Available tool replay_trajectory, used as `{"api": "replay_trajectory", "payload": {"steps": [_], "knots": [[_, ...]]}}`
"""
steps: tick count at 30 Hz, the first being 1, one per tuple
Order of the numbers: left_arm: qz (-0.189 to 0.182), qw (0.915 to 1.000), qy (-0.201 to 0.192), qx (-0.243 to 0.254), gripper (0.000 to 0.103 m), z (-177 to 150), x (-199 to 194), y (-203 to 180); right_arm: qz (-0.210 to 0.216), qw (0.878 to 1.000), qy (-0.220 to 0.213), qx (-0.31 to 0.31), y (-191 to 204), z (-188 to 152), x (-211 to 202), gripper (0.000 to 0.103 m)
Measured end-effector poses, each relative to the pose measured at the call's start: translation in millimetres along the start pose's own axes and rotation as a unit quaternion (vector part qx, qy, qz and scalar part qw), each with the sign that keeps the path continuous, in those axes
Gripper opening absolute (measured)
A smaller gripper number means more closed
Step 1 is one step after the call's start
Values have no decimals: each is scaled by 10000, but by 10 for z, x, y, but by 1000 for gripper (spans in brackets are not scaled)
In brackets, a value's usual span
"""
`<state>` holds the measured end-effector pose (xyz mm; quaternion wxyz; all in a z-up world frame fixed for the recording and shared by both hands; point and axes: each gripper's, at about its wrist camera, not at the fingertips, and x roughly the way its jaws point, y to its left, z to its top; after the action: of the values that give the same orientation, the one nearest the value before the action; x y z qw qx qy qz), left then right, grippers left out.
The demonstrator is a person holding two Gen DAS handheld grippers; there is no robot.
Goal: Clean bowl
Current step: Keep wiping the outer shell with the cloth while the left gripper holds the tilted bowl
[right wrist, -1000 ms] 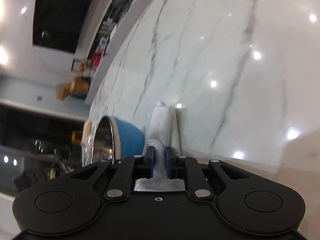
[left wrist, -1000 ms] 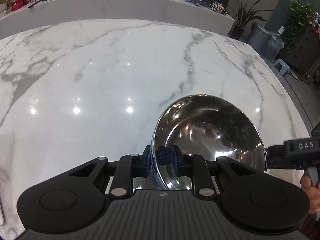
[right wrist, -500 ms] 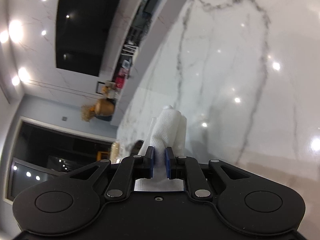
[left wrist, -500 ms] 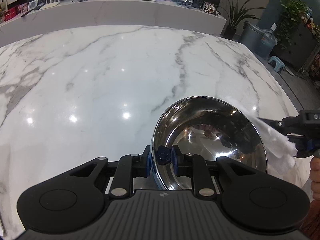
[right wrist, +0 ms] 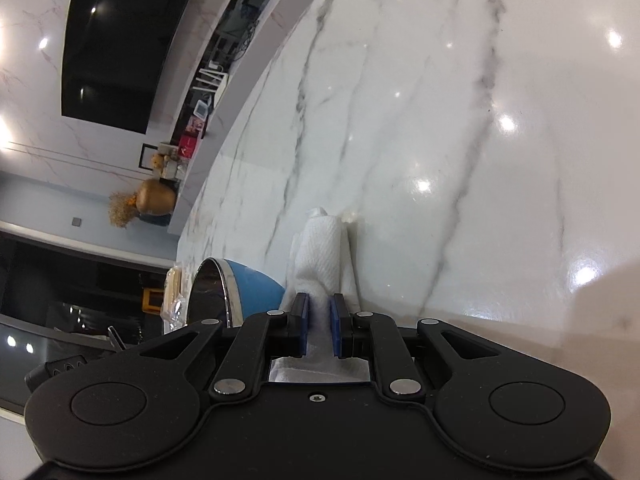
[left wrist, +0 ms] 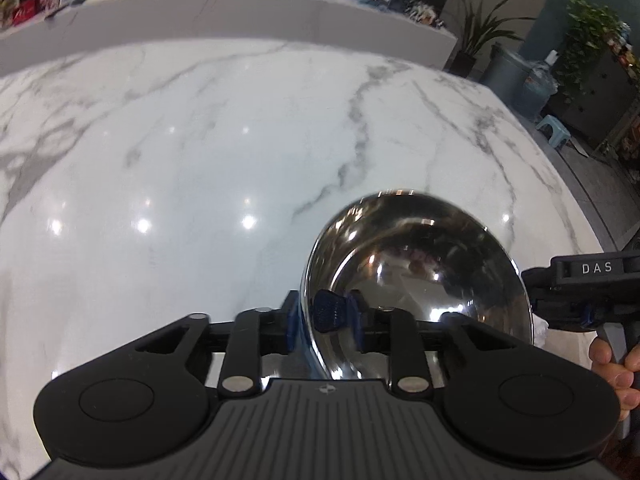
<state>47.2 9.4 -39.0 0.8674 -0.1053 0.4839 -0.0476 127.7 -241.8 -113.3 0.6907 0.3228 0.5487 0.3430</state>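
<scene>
A steel bowl (left wrist: pixel 424 276) with a blue outside is tilted on its side over the marble table. My left gripper (left wrist: pixel 324 320) is shut on its near rim. In the right wrist view the bowl (right wrist: pixel 244 292) shows at the lower left, mouth facing left. My right gripper (right wrist: pixel 319 324) is shut on a folded white paper towel (right wrist: pixel 324 248), whose end rests by the bowl's blue outside on the table. The right gripper (left wrist: pixel 576 304) also shows at the right edge of the left wrist view, just right of the bowl's rim.
The white marble table (left wrist: pixel 200 152) stretches ahead and to the left. Its right edge (left wrist: pixel 576 184) drops to the floor, where a bin (left wrist: pixel 508 76), plants and a small stool (left wrist: pixel 556 130) stand. A long counter (left wrist: pixel 240 12) runs behind the table.
My right gripper with the towel has dropped back down from beside the bowl's rim to the table by the bowl's blue outside. The left gripper keeps its hold on the bowl.
</scene>
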Motion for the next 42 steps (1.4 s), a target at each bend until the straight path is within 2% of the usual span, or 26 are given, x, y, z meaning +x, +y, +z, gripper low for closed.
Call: {"api": "replay_trajectory", "payload": {"steps": [8, 12, 15, 18, 21, 24, 31, 38, 42], "knots": [[22, 9998, 184, -41, 37, -67, -42, 9, -73, 9999, 6, -115, 15, -2, 10, 12], [-38, 9999, 130, 5, 24, -52, -46, 9, -88, 9999, 11, -137, 8, 15, 7, 12], [-26, 10000, 41, 58, 22, -34, -38, 5, -61, 9999, -44, -127, 15, 28, -47, 12], [-18, 10000, -61, 18, 18, 16, -25, 28, 160, 9995, -257, -75, 38, 49, -132, 12], [-3, 9999, -149, -16, 17, 71, -1, 35, 573, 9970, -521, 38, 36, 68, -263, 12], [-4, 9998, -209, -38, 17, 102, 19, 25, 691, 9962, -525, 33, 31, 64, -291, 12], [43, 9996, -265, 11, 19, 100, 31, 4, 475, 9982, -357, 29, 6, 86, -222, 12], [18, 9996, -265, 10, 20, 97, 19, -74, -86, 9999, -56, -111, 4, 60, -57, 12], [-46, 9997, -199, -108, 26, 83, 15, -90, -254, 9994, -11, -220, 45, 31, 5, 11]]}}
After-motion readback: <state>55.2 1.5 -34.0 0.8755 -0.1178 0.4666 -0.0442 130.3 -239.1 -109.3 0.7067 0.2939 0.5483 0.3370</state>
